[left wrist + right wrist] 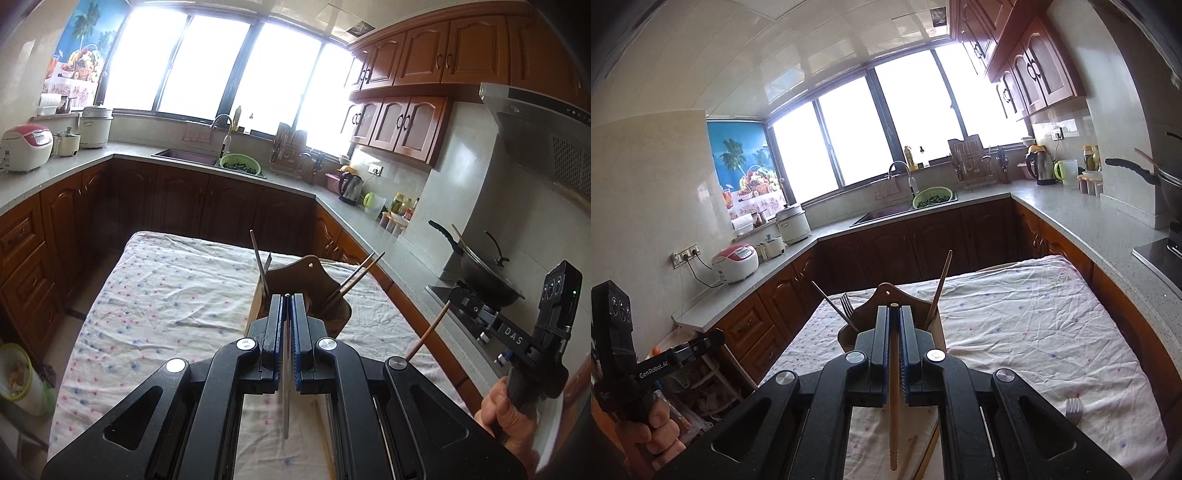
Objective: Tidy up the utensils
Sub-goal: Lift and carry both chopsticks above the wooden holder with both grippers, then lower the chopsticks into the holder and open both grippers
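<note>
Utensils sit partly sorted in a brown wooden holder [295,280] at the centre of each wrist view, standing on a table under a flowered cloth [166,295]. In the left wrist view a thin metal utensil [285,398] is pinched between the closed pads of the left gripper [288,306], its shaft running down toward the bottom edge of the frame. In the right wrist view the right gripper [894,314] is clamped on a wooden chopstick [894,398] whose ridged end points at the bottom of the frame. Two chopsticks [354,277] lean out of the holder's right side in the left view, and a fork [846,304] stands in its left compartment in the right view. Another fork [1074,408] lies on the cloth at lower right there. A hand [506,406] grips the right tool's handle at the lower right of the left view.
</note>
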The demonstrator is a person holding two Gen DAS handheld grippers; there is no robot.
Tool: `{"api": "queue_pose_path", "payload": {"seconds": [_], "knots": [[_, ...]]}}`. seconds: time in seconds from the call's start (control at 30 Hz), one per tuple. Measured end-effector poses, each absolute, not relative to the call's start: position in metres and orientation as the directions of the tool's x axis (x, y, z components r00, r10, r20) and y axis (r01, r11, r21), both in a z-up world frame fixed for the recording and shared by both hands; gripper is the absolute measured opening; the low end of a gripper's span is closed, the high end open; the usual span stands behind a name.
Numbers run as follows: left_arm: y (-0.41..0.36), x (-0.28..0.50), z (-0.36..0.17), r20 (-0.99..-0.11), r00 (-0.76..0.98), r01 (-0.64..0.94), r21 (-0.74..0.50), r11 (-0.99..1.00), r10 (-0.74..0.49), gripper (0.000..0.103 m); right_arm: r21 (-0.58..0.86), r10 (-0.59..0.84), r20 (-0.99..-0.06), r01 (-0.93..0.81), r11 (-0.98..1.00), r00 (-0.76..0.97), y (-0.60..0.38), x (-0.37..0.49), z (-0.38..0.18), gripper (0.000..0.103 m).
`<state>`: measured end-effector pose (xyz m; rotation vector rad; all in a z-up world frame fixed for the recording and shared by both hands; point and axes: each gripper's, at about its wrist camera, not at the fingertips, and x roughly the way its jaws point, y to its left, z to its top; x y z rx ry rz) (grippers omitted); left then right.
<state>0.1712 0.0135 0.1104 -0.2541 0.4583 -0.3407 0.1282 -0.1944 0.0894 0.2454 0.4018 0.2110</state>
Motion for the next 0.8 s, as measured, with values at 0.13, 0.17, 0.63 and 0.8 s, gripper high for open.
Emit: {"api": "queue_pose_path", "payload": {"seconds": [0.13, 0.17, 0.63, 0.8], "knots": [[0.015, 0.181, 0.127, -0.346, 0.864, 0.259, -0.318, 0.912, -0.366, 0.003, 0.264, 0.235, -0.33, -0.15, 0.953, 0.914, -0.196, 0.137, 0.101, 0.005], [0.016, 0.184, 0.131, -0.335, 0.87, 0.257, -0.318, 0.912, -0.362, 0.003, 0.263, 0.23, -0.32, -0.148, 0.953, 0.919, -0.197, 0.139, 0.105, 0.005], [0.008, 0.245, 0.181, -0.206, 0.929, 0.235, -0.311, 0.921, -0.306, 0.003, 0.24, 0.159, -0.188, -0.112, 0.964, 0.969, -0.204, 0.202, 0.152, 0.004], [0.005, 0.278, 0.173, -0.204, 0.937, 0.206, -0.334, 0.92, -0.284, 0.003, 0.236, 0.13, -0.172, -0.087, 0.968, 0.977, -0.208, 0.221, 0.149, 0.005]]}}
